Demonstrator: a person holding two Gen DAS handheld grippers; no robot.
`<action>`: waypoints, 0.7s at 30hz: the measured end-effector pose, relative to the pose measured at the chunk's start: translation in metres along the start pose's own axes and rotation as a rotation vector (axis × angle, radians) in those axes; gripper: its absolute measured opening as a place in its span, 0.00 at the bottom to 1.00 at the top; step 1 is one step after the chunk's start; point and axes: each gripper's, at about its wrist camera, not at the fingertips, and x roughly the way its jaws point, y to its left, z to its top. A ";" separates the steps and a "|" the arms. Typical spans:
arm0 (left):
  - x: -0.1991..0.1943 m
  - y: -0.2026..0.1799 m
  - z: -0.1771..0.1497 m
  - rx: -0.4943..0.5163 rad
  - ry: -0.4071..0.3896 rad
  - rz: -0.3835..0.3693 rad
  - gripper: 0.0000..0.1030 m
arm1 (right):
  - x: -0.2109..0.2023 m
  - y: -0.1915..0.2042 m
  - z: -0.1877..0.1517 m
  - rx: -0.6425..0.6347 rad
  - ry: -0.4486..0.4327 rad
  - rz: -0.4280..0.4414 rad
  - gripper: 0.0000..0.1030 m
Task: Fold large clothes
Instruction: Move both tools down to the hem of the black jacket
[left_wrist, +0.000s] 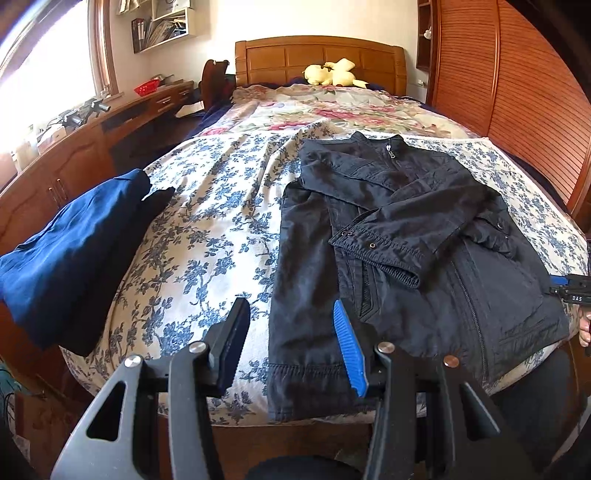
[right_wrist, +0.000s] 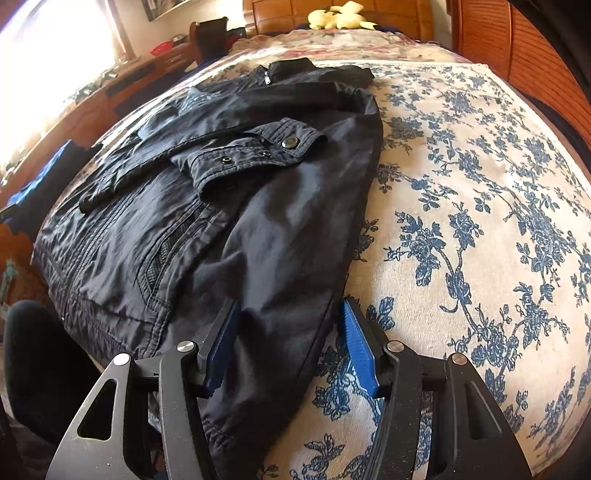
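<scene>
A black zip jacket (left_wrist: 399, 229) lies flat on the bed, collar toward the headboard, with both sleeves folded across its chest. It also shows in the right wrist view (right_wrist: 221, 206). My left gripper (left_wrist: 291, 332) is open at the jacket's bottom left hem, its right finger over the fabric and its left finger over the bedspread. My right gripper (right_wrist: 288, 332) is open at the jacket's bottom right corner, with the hem edge lying between its fingers. The right gripper also shows at the far right of the left wrist view (left_wrist: 572, 290).
The bed has a blue-flowered white spread (left_wrist: 207, 229). A folded navy garment (left_wrist: 70, 254) lies at the bed's left edge. A yellow plush toy (left_wrist: 332, 72) sits by the wooden headboard (left_wrist: 317, 57). A desk (left_wrist: 85, 140) stands left, a slatted wardrobe (left_wrist: 517, 92) right.
</scene>
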 end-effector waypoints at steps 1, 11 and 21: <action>0.000 0.001 -0.001 -0.001 0.002 -0.004 0.45 | 0.000 0.001 0.000 -0.002 0.000 -0.009 0.55; 0.021 0.008 -0.005 0.062 0.049 -0.082 0.36 | -0.012 0.015 -0.010 0.036 0.021 -0.021 0.55; 0.060 0.021 -0.027 0.066 0.124 -0.123 0.31 | -0.020 0.032 -0.017 0.045 0.018 -0.053 0.48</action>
